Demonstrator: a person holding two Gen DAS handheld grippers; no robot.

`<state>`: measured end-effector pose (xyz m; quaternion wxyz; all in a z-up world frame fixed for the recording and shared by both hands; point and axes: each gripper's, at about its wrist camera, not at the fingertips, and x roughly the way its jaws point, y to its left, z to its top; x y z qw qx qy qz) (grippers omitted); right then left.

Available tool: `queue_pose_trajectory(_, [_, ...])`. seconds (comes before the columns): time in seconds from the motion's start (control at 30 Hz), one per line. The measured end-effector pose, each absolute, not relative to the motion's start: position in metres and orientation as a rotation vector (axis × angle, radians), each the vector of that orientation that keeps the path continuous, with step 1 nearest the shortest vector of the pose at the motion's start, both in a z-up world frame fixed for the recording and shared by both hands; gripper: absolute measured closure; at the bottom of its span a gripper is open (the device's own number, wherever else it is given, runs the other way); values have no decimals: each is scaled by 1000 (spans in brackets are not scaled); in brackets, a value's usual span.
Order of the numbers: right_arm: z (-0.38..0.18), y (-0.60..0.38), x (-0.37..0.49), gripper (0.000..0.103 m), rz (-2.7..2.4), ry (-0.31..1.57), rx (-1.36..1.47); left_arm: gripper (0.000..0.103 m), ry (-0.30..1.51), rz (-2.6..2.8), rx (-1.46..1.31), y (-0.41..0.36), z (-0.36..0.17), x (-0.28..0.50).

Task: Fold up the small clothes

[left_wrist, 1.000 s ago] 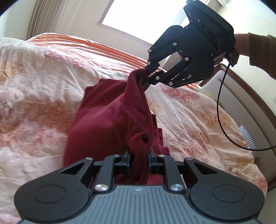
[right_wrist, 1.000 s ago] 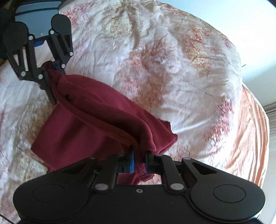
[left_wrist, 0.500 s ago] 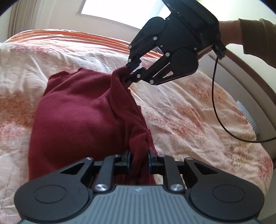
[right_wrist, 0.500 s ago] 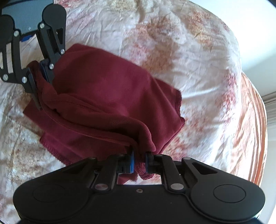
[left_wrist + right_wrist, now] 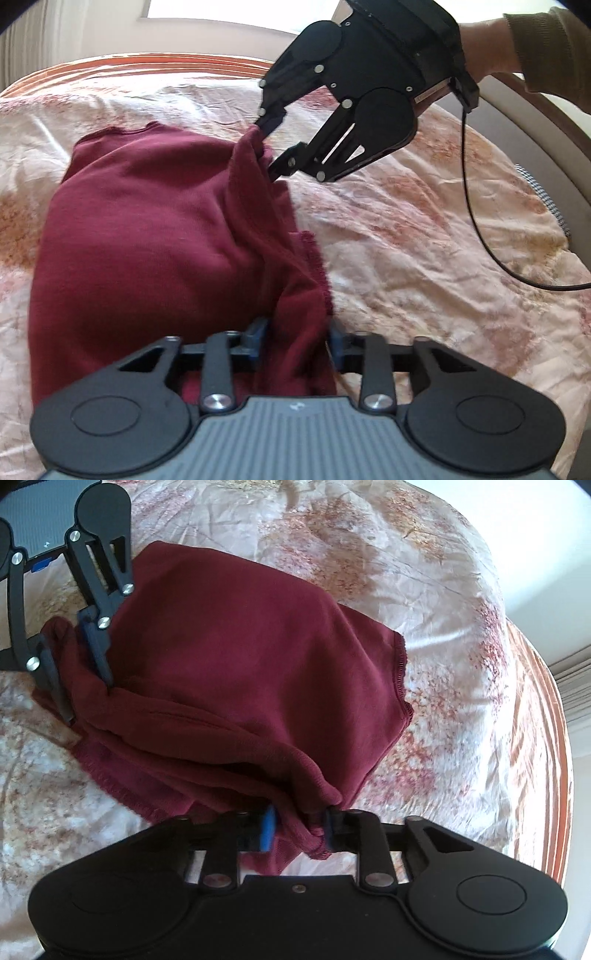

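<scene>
Bed [image 5: 424, 236]: floral quilt under all your work.
Left hand-held gripper [image 5: 295, 341]: your jaws are opening; one garment edge hangs loose between them.
Right hand-held gripper [image 5: 299, 829]: your jaws are opening too, hem bunched between them.
Maroon garment [image 5: 240, 657]: folded over itself, lying on the quilt, spanning both grippers.
Your sleeve [image 5: 546, 48]: olive.
</scene>
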<state>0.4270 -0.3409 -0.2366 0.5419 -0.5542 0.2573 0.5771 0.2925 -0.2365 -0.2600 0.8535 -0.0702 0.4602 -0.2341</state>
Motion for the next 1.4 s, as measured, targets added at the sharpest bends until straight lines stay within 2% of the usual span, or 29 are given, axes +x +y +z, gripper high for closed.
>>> queue_pose_trajectory(0.13, [-231, -349, 422, 65, 1361, 612, -1306, 52, 973, -516, -145, -244, -260, 289])
queue_pose_trajectory(0.27, [-231, -358, 417, 48, 1333, 618, -1359, 45, 977, -526, -152, -245, -260, 290])
queue_pose_trajectory(0.37, [-226, -368, 423, 49, 1257, 647, -1341, 43, 975, -542, -150, -244, -258, 290])
queue_pose_trajectory(0.43, [-209, -372, 431, 48, 1181, 671, -1194, 39, 973, -560, -162, -243, -257, 289])
queue_pose_trajectory(0.5, [-190, -371, 438, 42, 1123, 690, -1010, 34, 964, -573, -148, -246, -257, 286])
queue_pose_trajectory(0.57, [-176, -368, 441, 30, 1079, 704, -812, 32, 954, -574, -124, -253, -256, 282])
queue_pose_trajectory(0.6, [-175, -366, 442, 29, 1069, 719, -734, 31, 949, -578, -119, -256, -256, 280])
queue_pose_trajectory(0.67, [-186, -358, 439, 30, 1060, 742, -668, 27, 947, -589, -111, -261, -255, 277])
queue_pose_trajectory(0.77, [-218, -353, 433, 35, 1038, 783, -732, 27, 942, -608, -82, -266, -254, 270])
queue_pose_trajectory(0.87, [-236, -364, 429, 35, 994, 822, -769, 23, 953, -629, -95, -268, -254, 266])
queue_pose_trajectory(0.93, [-232, -375, 428, 35, 951, 832, -731, 18, 958, -642, -102, -269, -256, 265])
queue_pose_trajectory(1.1, [-210, -370, 405, 32, 983, 789, -632, 17, 958, -654, -129, -271, -257, 261])
queue_pose_trajectory(1.27, [-240, -363, 392, 30, 1003, 825, -727, 15, 980, -708, -93, -264, -255, 243])
queue_pose_trajectory(1.4, [-234, -381, 394, 30, 932, 869, -625, 15, 994, -720, -97, -247, -255, 230])
